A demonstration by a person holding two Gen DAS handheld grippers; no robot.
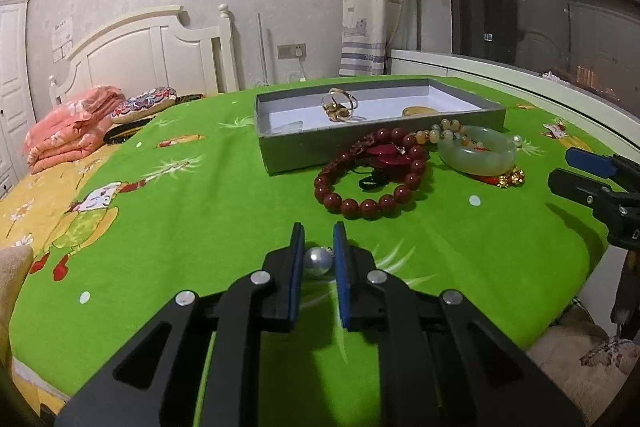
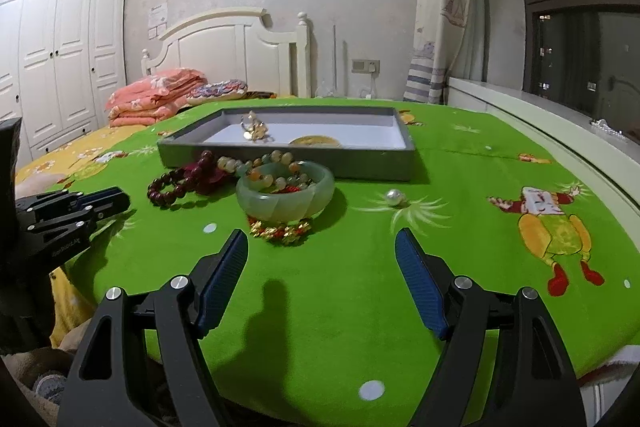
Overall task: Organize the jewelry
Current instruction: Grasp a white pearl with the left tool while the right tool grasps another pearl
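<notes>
My left gripper sits low over the green cloth, jaws narrowed onto a grey pearl earring that fills the gap between the blue pads. From the right wrist it shows at the left. My right gripper is open and holds nothing, just short of a jade bangle and a gold-red charm. A second pearl lies right of the bangle. A dark red bead bracelet and a pale bead strand lie against the grey tray, which holds gold rings and a yellow piece.
The green cloth covers a bed and drops off at its near edge. Folded pink bedding and a white headboard lie far left. A white sill under a dark window runs along the right. White wardrobe at far left.
</notes>
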